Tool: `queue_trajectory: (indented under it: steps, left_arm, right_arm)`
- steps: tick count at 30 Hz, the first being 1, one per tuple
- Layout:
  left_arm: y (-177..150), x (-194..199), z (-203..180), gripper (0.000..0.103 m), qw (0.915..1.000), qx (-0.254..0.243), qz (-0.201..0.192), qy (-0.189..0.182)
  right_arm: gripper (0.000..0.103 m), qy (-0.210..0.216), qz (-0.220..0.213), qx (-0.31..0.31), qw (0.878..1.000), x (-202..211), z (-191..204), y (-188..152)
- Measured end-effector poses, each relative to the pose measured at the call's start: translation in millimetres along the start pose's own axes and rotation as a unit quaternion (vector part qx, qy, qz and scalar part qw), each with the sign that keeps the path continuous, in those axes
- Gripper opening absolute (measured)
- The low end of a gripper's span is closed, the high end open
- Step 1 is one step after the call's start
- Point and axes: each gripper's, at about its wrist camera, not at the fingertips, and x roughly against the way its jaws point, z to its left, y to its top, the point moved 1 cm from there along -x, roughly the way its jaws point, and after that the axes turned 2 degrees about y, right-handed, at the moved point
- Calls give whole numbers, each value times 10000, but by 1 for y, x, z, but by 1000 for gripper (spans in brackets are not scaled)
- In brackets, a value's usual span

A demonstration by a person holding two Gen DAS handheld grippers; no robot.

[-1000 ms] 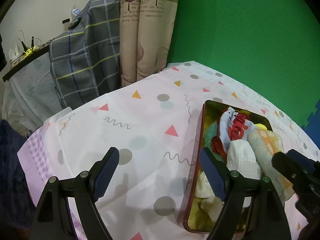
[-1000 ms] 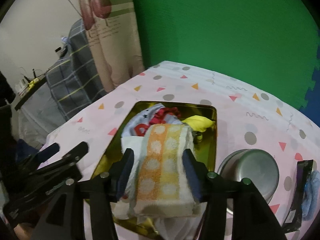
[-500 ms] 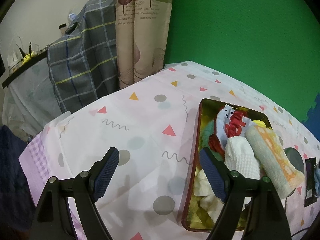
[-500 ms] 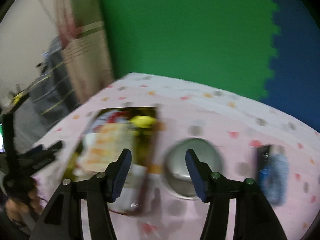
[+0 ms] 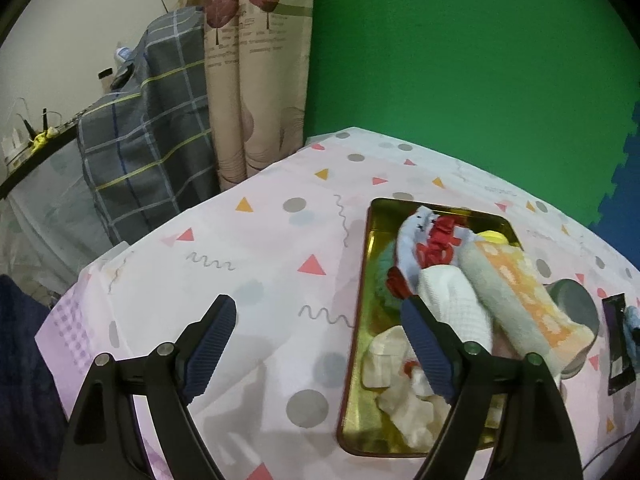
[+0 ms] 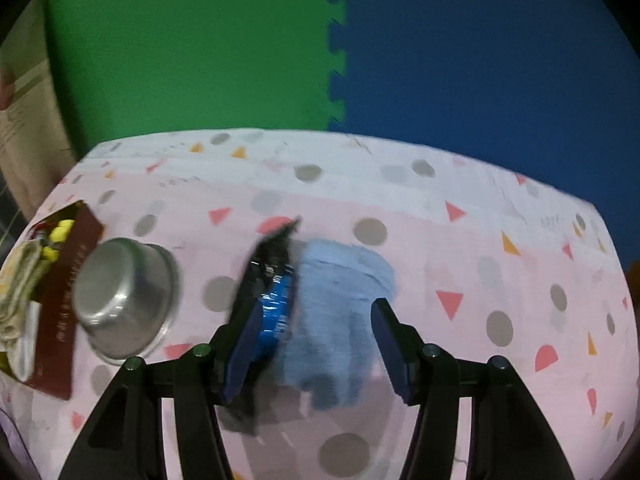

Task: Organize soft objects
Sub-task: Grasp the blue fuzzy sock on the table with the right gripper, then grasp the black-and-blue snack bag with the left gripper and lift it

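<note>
Pink patterned cloth covers the surface. Left of the steel bowl, the gold tray holds rolled towels. Right of the bowl, the blue cloth lies between the right gripper's released jaws, beside a dark packet. The left gripper gapes empty beside the tray.

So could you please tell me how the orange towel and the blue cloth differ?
The orange towel is rolled and lies in the gold tray; the blue cloth lies crumpled on the tablecloth. The towel has pale spots; the cloth is plain. Both are soft.
</note>
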Motion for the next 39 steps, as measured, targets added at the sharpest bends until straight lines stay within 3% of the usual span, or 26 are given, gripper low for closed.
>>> queue_trajectory:
  steps: [5,10,14,20,32,39]
  left_arm:
    - [-3,6,-7,83,9997,38,69,-250]
    - [-9,13,-30,83,9990,-402,79,-156]
    - [-10,30,-52,83,9968,-744,-76,-279]
    - [-11,50,-91,83,9916,-1042,-62,-767]
    - [-31,78,-202,83,9640,-1844,221,-1903]
    - [-45,79,-245,83,9481,-2166,543,-2262]
  right_arm:
    - [58,-140,105,-79,9998,-22,-8,-5]
    - [57,-169,66,106,9998,-32,-9,-9]
    - [47,-85,5,85,9999,-34,-12,-12]
    - [33,-71,-98,94,9999,-30,-16,-12]
    - [31,-386,-162,-134,9990,-5,-74,-40]
    - [31,-605,-139,-599,9963,16,-125,-67]
